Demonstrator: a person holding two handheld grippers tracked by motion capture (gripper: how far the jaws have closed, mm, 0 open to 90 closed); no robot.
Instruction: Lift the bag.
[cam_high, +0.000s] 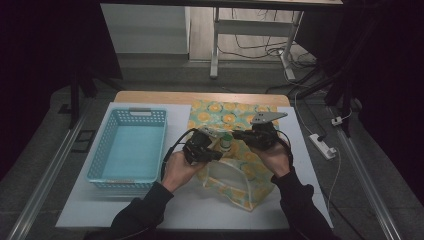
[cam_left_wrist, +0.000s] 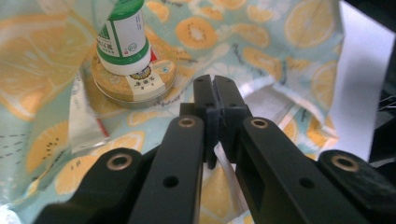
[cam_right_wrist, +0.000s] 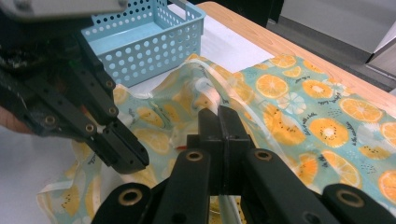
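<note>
A person seated at a table holds a black two-jaw gripper in each hand over a bag (cam_high: 235, 172) of thin, glossy material printed with orange and kiwi slices on pale teal. The bag lies near the middle of the white table (cam_high: 195, 212), its mouth held up and apart between the two grippers.

The left gripper (cam_high: 216, 155) has its jaws closed together, and in the left gripper view a crinkled edge of the bag runs up into them, so it appears pinched there. The right gripper (cam_high: 239, 134) is also closed; in the right gripper view its jaws meet on a translucent rim of the bag (cam_right_wrist: 219, 79), though the pinch point itself is hidden behind the jaws.

Inside the bag stands a small white bottle (cam_left_wrist: 123, 39) with a green cap and green label, cylindrical and smooth. It rests on a flat round tin (cam_left_wrist: 133, 84) (gold-toned, with a printed label across the lid). The top of the bottle is cut off by the frame edge, and the label print is too small to read.

To the left of the bag sits a light blue plastic basket (cam_high: 112, 145), rectangular, with perforated walls and a handle slot. Its near corner shows in the right gripper view, partly hidden by the left gripper (cam_right_wrist: 123, 156).
</note>
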